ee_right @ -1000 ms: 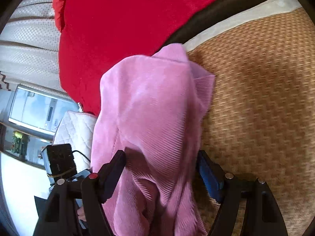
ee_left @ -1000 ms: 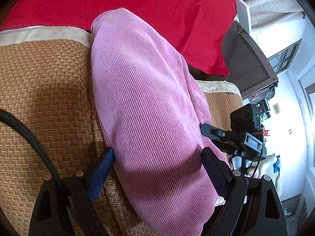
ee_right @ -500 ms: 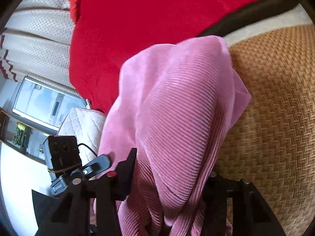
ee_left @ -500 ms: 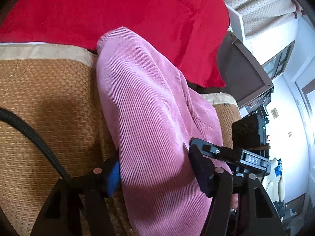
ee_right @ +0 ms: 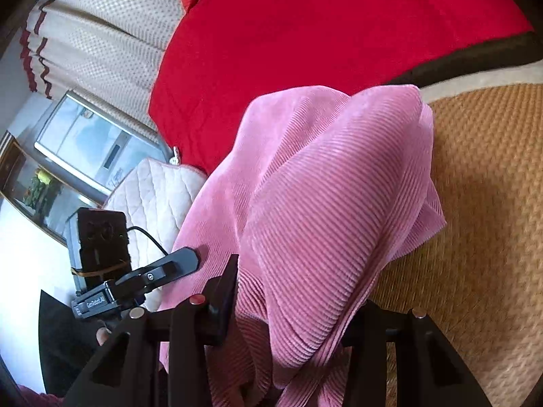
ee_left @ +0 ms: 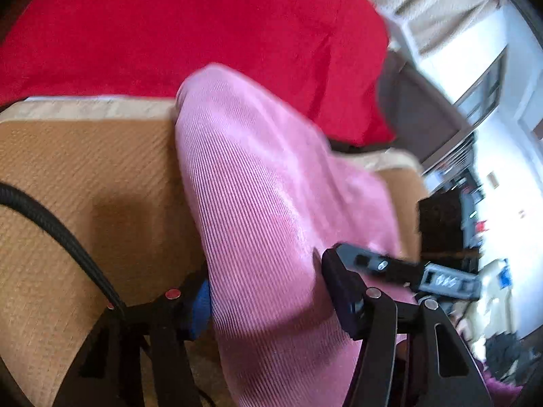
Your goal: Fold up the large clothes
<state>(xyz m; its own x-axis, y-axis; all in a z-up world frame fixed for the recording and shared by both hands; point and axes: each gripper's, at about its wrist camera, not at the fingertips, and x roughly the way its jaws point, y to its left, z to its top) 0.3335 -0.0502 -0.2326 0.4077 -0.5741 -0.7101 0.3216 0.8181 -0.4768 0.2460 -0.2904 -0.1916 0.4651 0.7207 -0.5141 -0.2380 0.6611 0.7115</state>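
A pink corduroy garment [ee_left: 258, 210] hangs lifted over a woven tan mat [ee_left: 85, 176]. My left gripper [ee_left: 268, 302] is shut on the garment, cloth bunched between its blue pad and black finger. In the right wrist view the same pink garment [ee_right: 322, 220] drapes in thick folds. My right gripper [ee_right: 295, 302] is shut on its lower bunched edge; the right finger is mostly hidden by cloth. Each gripper shows in the other's view, close beside it, the right gripper [ee_left: 400, 268] and the left gripper [ee_right: 159, 271].
A red blanket [ee_left: 203, 27] covers the surface behind the mat [ee_right: 482, 186]. A white quilted cushion [ee_right: 159, 196], curtains [ee_right: 101, 40] and a window lie to the side. A black cable [ee_left: 54, 224] crosses the left wrist view.
Both grippers have closed on the pink garment and lifted it off the mat. The two grippers have come closer together, bunching the cloth.
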